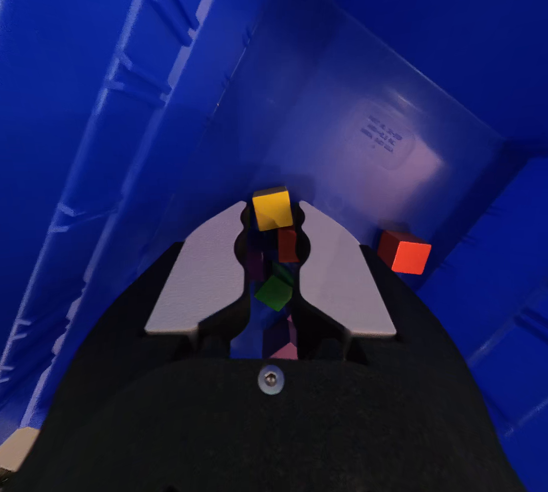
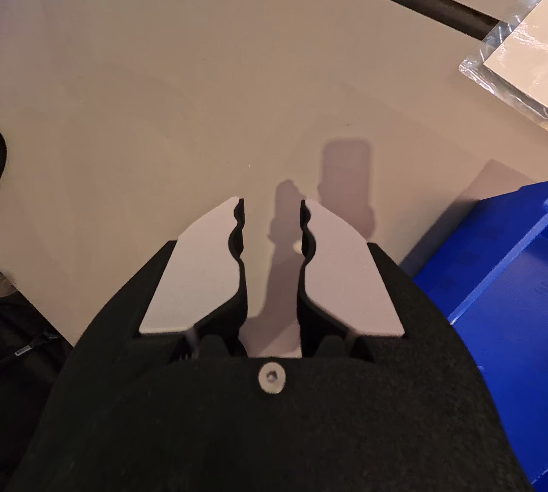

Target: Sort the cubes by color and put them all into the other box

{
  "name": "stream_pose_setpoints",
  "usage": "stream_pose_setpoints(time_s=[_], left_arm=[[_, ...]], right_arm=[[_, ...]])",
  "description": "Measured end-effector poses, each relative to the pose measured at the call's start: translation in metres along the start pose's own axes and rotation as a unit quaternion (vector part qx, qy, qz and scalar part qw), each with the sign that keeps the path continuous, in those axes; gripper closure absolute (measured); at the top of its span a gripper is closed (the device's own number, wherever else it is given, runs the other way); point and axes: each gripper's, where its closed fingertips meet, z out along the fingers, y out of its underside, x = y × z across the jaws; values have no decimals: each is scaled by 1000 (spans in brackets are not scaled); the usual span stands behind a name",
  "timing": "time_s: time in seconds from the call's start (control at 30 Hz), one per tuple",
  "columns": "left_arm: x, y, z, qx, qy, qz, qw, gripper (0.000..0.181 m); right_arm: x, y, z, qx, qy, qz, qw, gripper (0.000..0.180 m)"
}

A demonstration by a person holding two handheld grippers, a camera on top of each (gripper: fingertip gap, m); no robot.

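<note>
We are pinching the yellow cube in the left gripper inside the blue box; a shallow tip grip risks slippage. Right gripper is hovering, jaws spread.

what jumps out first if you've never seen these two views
The yellow cube between the left gripper fingertips, deep inside a blue bin. A bright red cube lies on the bin floor to its right. In the right wrist view, the right gripper hangs open and empty over a beige table.
</note>
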Motion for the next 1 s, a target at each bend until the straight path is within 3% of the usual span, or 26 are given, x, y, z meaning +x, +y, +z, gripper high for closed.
stream_pose_setpoints(time_s=[0.23,0.33,0.47,0.6,0.7,0.8,0.9,1.0], left_arm=[[0,-8,2,29,4,1,1000,158],[6,-13,-3,61,42,-3,997,158],[27,-32,-32,130,134,18,982,159],[60,-49,-88,207,205,118,949,158],[118,-43,-156,275,329,184,885,158],[182,-10,-237,349,464,241,778,159],[237,50,-293,371,546,311,684,159],[284,121,-324,329,606,379,618,159]], right_arm=[[0,7,7,-26,-11,2,1000,144],[-4,9,10,-36,-22,5,999,146],[-11,0,6,-20,-31,-1,999,149],[-25,-21,-5,31,-33,-36,998,151],[-47,-41,-16,83,-46,-90,991,151],[-88,-63,-28,143,-122,-124,974,151],[-121,-86,-42,209,-155,-173,950,148],[-166,-102,-57,295,-134,-314,893,145]])
